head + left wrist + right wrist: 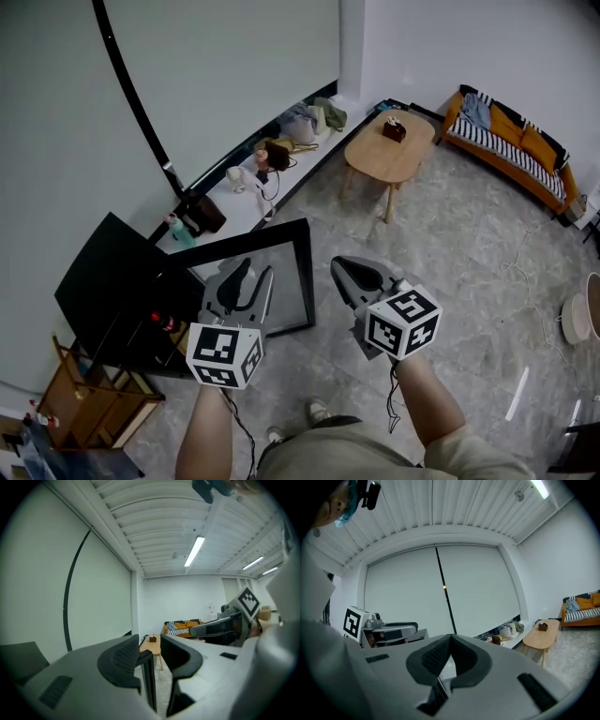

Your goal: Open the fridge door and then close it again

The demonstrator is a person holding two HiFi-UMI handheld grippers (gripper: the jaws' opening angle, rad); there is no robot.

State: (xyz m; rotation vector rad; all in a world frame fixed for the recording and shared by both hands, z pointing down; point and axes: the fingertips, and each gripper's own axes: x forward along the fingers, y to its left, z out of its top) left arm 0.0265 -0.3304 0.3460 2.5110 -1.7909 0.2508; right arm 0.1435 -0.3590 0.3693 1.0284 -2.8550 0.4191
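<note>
A low black fridge (105, 281) stands at the left of the head view, its glass door (281, 286) with a black frame swung open toward me. My left gripper (253, 272) hovers at the door's top edge. In the left gripper view the left gripper (150, 649) has its jaws apart; the door's frame (149, 681) shows between them, with a gap on the right side, so the pads do not press it. My right gripper (352, 266) floats to the right of the door, shut on nothing, its jaws meeting (451, 641).
Red-capped bottles (167, 322) sit inside the fridge. A wooden rack (89, 403) stands at its left. A window ledge (246, 204) with clutter runs behind. Farther off are an oval wooden table (392, 142) and an orange sofa (514, 142). The person's feet (317, 411) are below.
</note>
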